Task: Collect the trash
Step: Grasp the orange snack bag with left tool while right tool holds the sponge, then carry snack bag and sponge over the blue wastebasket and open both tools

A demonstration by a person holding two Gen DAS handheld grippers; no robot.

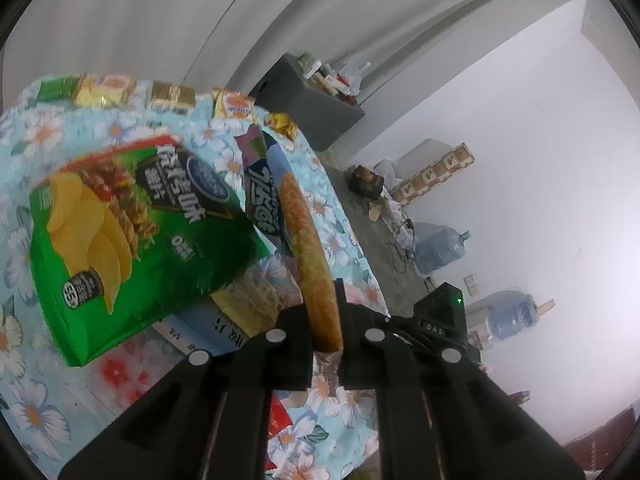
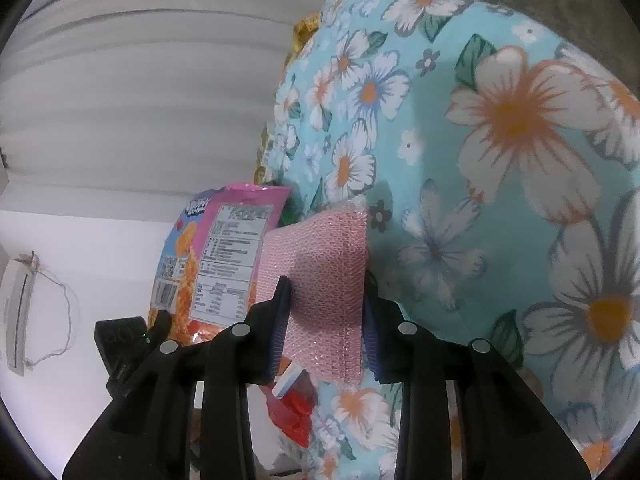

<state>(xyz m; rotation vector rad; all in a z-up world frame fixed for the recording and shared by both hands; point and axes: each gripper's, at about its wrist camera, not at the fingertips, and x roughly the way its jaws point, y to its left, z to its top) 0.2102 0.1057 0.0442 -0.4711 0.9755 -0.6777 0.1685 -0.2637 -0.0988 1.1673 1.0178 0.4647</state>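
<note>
Left gripper (image 1: pixel 326 312): clenched on a snack packet (image 1: pixel 308 240) — edge-on.
Right gripper (image 2: pixel 326 320): grasping pink mesh cloth (image 2: pixel 324 272) — over floral tablecloth (image 2: pixel 500 200).

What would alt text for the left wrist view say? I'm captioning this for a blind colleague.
The left gripper is shut on the edge of a blue snack packet, held over a table with a floral cloth. A green chip bag lies to its left, and small gold packets line the far edge.
</note>
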